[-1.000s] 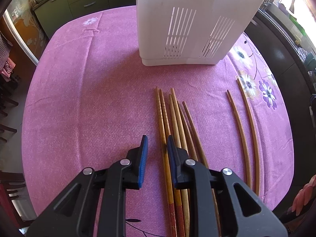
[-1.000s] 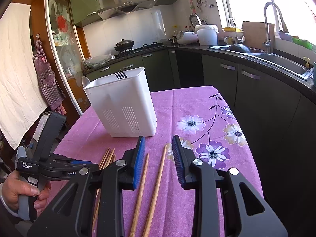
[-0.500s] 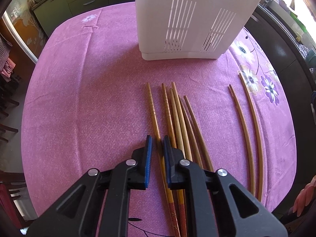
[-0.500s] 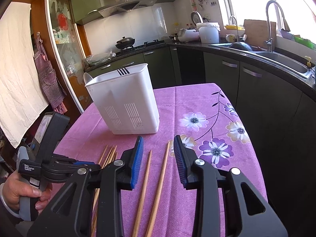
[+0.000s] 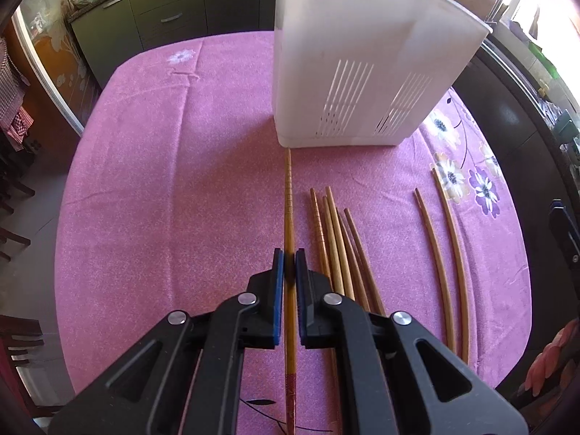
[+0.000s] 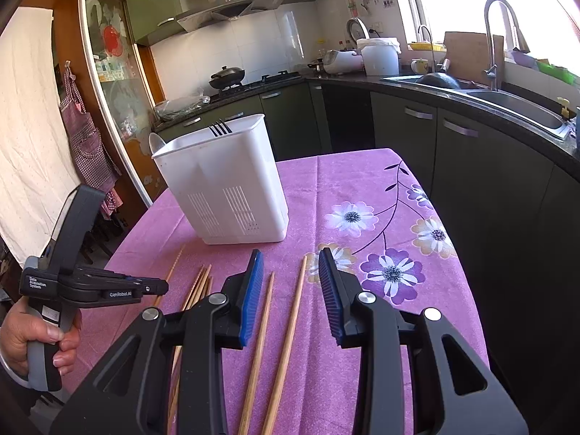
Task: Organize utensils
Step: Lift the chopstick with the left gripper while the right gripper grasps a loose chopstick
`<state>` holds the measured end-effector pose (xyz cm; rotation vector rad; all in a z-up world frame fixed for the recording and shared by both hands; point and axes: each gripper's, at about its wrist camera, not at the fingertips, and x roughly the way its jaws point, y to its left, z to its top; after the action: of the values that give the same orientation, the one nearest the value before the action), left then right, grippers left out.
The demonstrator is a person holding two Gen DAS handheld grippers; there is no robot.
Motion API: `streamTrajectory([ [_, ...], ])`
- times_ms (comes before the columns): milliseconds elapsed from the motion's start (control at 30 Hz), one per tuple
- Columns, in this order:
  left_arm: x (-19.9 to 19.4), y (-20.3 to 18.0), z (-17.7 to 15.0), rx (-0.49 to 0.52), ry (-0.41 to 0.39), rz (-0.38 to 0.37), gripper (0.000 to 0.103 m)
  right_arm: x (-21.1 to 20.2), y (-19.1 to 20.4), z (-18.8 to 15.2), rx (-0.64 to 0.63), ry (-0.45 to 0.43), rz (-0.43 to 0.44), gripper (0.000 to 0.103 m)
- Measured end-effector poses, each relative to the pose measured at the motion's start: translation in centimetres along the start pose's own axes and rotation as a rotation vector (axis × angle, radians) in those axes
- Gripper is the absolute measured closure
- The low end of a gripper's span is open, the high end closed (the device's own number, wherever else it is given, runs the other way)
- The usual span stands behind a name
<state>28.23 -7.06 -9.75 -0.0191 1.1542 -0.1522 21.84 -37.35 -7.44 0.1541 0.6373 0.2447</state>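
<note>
Our left gripper [image 5: 289, 259] was squeezed tight on one chopstick [image 5: 288, 195], pulled out of the bunch [image 5: 335, 239] it lay in a second earlier. Our right gripper [image 6: 291, 272] hung loose over two sticks [image 6: 281, 322]. Every stick we saw was outside the white bin [image 6: 221, 188]; most work remained.

chopstick [image 5: 289, 195]: pinched, tip near white holder [image 5: 362, 72] | loose chopsticks [image 5: 337, 239]: on cloth
</note>
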Motion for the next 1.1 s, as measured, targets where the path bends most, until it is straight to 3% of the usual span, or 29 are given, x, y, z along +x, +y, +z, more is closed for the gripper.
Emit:
streamTrajectory([
  [567, -11.6, -0.3, -3.0, 0.044, -0.274, -0.034, 0.097, 1.9, 0.4, -0.7, -0.01, 0.086, 0.001, 0.066],
  [900, -12.8, -1.2, -4.0, 0.086, -0.312, -0.026, 0.096, 7.1, 0.6, -1.6, -0.066, 0.241, -0.079, 0.066],
  [1000, -12.8, -1.2, -4.0, 0.087, -0.311, -0.027, 0.096, 9.0, 1.0, -1.9, -0.09, 0.295, -0.097, 0.073],
  [1100, -12.8, -1.3, -4.0, 0.088, -0.311, -0.026, 0.097, 10.4, 1.3, -2.2, -0.102, 0.331, -0.107, 0.074],
])
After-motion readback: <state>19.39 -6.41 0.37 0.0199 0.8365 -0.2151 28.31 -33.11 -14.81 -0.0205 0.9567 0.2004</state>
